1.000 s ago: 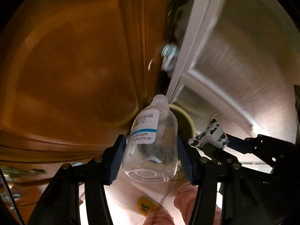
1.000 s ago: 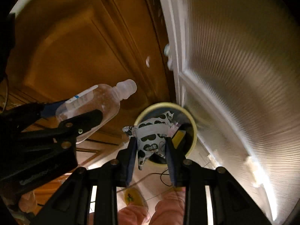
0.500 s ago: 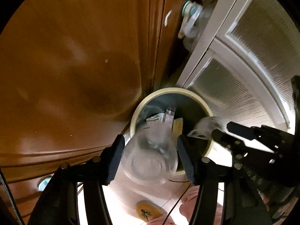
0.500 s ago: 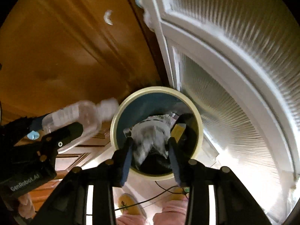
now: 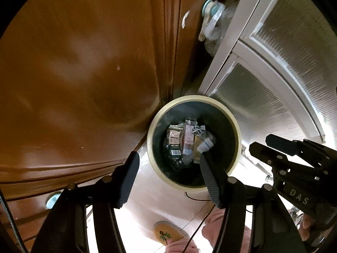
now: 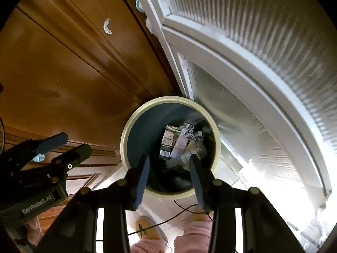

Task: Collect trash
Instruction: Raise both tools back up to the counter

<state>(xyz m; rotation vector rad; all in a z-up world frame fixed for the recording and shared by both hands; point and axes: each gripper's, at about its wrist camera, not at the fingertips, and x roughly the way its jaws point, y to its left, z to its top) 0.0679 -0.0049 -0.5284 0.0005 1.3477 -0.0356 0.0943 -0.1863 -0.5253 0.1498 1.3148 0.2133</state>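
A round bin with a cream rim (image 5: 150, 145) (image 6: 124, 145) stands on the floor in the corner, right below both grippers. Inside it lie several cartons, a clear plastic bottle (image 5: 207, 143) and a black-and-white patterned wrapper (image 5: 199, 129) (image 6: 197, 136). My left gripper (image 5: 168, 162) hangs over the bin's mouth, open, with nothing between its fingers. My right gripper (image 6: 168, 165) is also over the mouth, open and empty. Each gripper shows in the other's view: the right gripper (image 5: 271, 147) at the right edge, the left gripper (image 6: 63, 147) at the left.
A brown wooden door (image 5: 84, 84) stands to the bin's left and a white-framed ribbed glass door (image 5: 273, 84) to its right. A thin black cable (image 5: 198, 199) runs across the pale floor. A person's yellow slipper (image 5: 168, 232) and pink trouser legs (image 6: 189, 238) are below.
The bottle left my left gripper and the patterned wrapper left my right one; both now lie in the bin. Both grippers sank toward the bin, and the right jaws widened.
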